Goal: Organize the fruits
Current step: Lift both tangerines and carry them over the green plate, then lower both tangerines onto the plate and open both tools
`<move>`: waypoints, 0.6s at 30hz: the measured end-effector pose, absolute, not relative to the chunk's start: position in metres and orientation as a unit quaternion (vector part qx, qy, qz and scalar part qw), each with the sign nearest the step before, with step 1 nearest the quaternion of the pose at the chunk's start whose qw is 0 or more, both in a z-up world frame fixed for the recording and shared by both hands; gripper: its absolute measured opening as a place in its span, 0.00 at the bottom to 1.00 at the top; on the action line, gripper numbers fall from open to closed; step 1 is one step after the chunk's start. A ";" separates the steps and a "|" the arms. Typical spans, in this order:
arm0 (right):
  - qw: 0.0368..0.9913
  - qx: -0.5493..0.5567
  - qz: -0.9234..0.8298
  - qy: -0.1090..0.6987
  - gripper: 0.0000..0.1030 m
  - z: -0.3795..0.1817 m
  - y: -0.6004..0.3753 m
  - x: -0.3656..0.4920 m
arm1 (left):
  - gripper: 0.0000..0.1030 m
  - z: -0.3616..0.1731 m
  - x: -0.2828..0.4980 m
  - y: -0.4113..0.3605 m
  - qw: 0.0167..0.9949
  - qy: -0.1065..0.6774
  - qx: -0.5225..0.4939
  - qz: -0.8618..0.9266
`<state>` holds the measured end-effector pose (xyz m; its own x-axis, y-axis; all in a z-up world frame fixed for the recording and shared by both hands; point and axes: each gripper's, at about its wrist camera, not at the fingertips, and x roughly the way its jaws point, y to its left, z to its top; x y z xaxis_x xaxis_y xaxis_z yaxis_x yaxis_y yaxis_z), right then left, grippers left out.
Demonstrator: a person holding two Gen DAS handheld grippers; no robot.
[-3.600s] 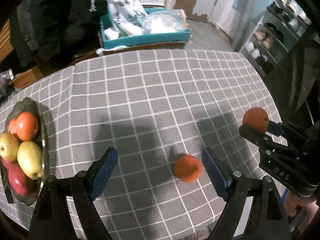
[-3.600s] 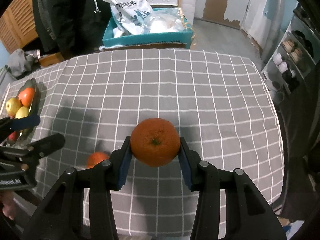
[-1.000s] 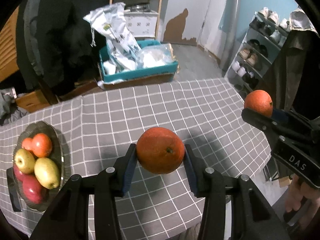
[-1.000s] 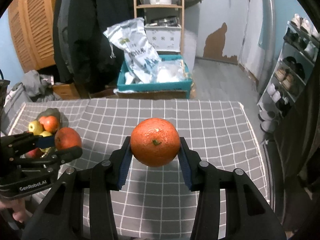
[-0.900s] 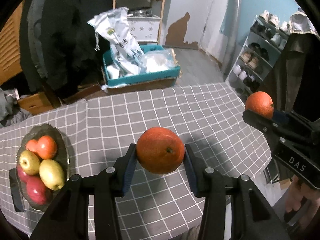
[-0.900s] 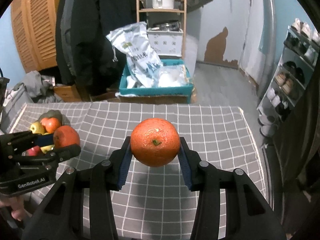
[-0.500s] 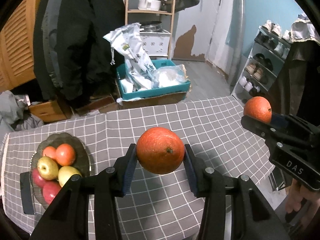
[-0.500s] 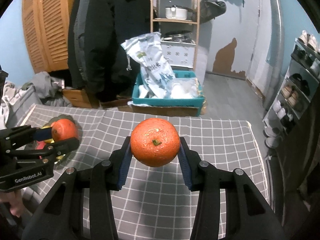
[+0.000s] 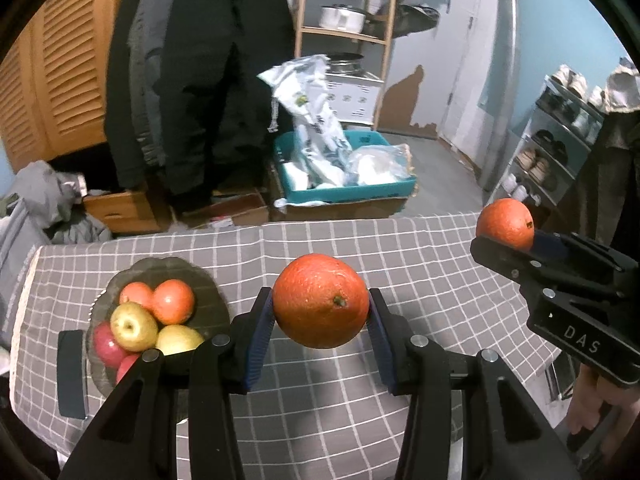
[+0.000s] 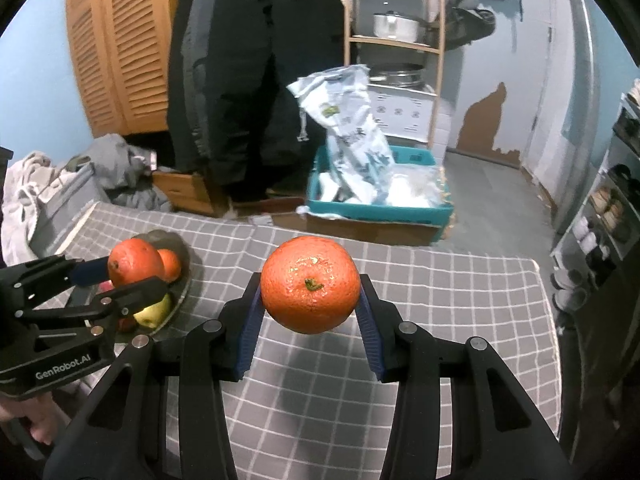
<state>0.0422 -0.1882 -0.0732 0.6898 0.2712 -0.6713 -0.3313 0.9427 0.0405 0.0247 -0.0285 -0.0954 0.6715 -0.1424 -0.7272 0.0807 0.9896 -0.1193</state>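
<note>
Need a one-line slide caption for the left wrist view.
Left tool grips an orange above the checked tablecloth, fruit dish at left, right tool holding a second orange.

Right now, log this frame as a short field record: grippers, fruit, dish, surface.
left gripper: shut on left orange, held off the table
right gripper: shut on right orange, held off the table
dish: dark, at the table's left end, holds apples and smaller orange fruits
table: grey checked cloth

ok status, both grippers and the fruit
Left gripper shut on an orange. Right gripper shut on another orange. Fruit bowl ahead, nothing blocking.
</note>
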 end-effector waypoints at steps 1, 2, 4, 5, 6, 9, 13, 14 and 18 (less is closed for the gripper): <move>0.917 -0.042 0.167 0.359 0.42 -0.073 -0.185 0.043 | 0.45 -0.096 0.024 -0.024 0.914 0.400 -0.041 -0.057; 0.916 -0.043 0.171 0.359 0.42 -0.073 -0.179 0.044 | 0.45 -0.096 0.024 -0.019 0.914 0.400 -0.043 -0.053; 0.915 -0.043 0.178 0.360 0.42 -0.072 -0.171 0.047 | 0.45 -0.096 0.023 -0.008 0.914 0.400 -0.050 -0.044; 0.914 -0.044 0.181 0.361 0.42 -0.072 -0.167 0.048 | 0.45 -0.097 0.023 -0.002 0.914 0.400 -0.054 -0.040; 0.913 -0.044 0.185 0.361 0.42 -0.072 -0.162 0.049 | 0.45 -0.097 0.023 0.002 0.914 0.400 -0.057 -0.037; 0.908 -0.045 0.197 0.368 0.42 -0.074 -0.146 0.055 | 0.45 -0.100 0.022 0.018 0.913 0.402 -0.066 -0.025; 0.899 -0.042 0.215 0.380 0.42 -0.081 -0.127 0.062 | 0.45 -0.106 0.023 0.038 0.909 0.409 -0.080 -0.008; 0.896 -0.042 0.218 0.383 0.42 -0.083 -0.122 0.064 | 0.45 -0.108 0.023 0.043 0.908 0.410 -0.083 -0.004; 0.887 -0.040 0.235 0.396 0.42 -0.092 -0.102 0.074 | 0.45 -0.116 0.022 0.057 0.904 0.417 -0.090 0.009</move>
<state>0.0742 -0.1025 -0.0923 0.5761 0.3845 -0.7213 -0.4477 0.8868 0.1151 0.0221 0.0571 -0.1163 0.6522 -0.0590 -0.7558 -0.0911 0.9836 -0.1554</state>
